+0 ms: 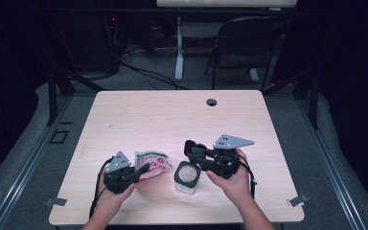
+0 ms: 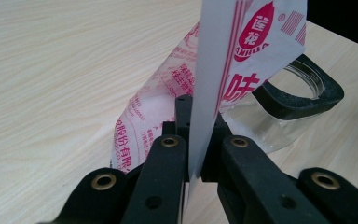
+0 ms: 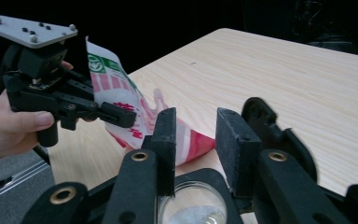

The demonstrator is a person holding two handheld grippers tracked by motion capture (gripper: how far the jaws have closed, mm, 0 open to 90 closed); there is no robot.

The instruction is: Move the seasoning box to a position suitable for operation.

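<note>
My left gripper (image 1: 141, 170) pinches the red-printed packet (image 1: 153, 163) at lower left, its mouth near the jar (image 1: 188, 177). My right gripper (image 3: 196, 140) hangs half-spread and empty over the jar; nearly all the pouring looks left.

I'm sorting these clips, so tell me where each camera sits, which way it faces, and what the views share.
High view: fixed above the person's side, facing forward and down on the table; forearms, both hands.
Left gripper view: rides the left gripper, looking along jaws shut on the packet toward the jar.
Right gripper view: rides the right gripper, facing across the jar to the person's left hand.
Shared: packet and jar show in all three.
</note>
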